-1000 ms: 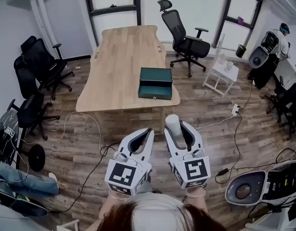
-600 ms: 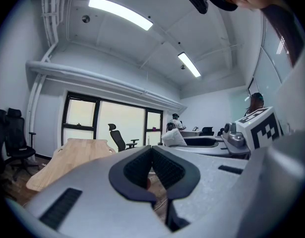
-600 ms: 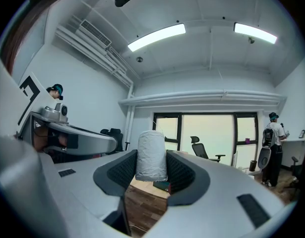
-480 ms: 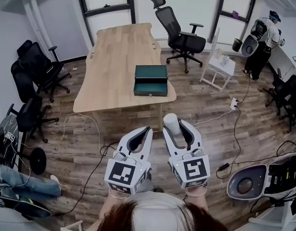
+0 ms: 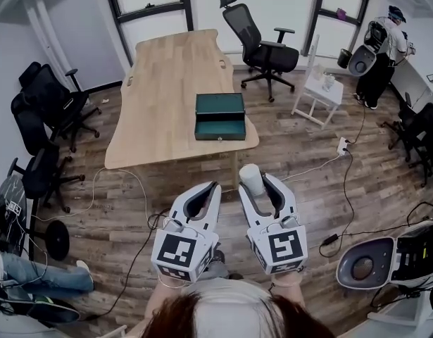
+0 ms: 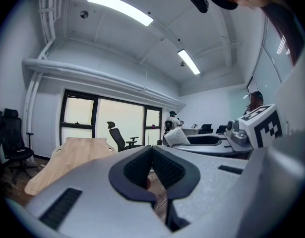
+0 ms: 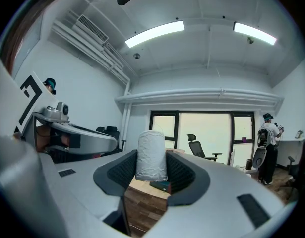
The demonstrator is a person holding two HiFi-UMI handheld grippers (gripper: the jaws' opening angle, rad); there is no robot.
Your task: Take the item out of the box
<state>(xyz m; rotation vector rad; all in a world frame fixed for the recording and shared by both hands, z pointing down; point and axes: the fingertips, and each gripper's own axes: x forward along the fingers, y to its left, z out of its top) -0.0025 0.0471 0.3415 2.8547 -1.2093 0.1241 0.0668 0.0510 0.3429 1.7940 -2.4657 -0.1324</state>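
A dark green box point(image 5: 220, 116) stands with its lid up near the front edge of the wooden table point(image 5: 160, 111). I stand well back from the table, over the wood floor. My right gripper point(image 5: 254, 179) is shut on a white wrapped cylinder point(image 5: 251, 175), held upright between the pads point(image 7: 178, 171). In the right gripper view the cylinder point(image 7: 152, 155) fills the jaw gap of the gripper point(image 7: 152, 166), with a bit of the box point(image 7: 161, 186) below it. My left gripper point(image 5: 214, 188) is beside it, shut and empty; its pads point(image 6: 164, 166) meet at the tip.
Black office chairs stand left of the table point(image 5: 44, 115) and behind it point(image 5: 260, 42). A white side table point(image 5: 319, 91) is at the right, and a person point(image 5: 385, 37) stands at the back right. Cables and a power strip point(image 5: 341, 146) lie on the floor. A grey machine point(image 5: 364, 266) sits near right.
Both grippers keep their pose, the cylinder still in the right one. The table and box have drifted slightly left and up in the head view.
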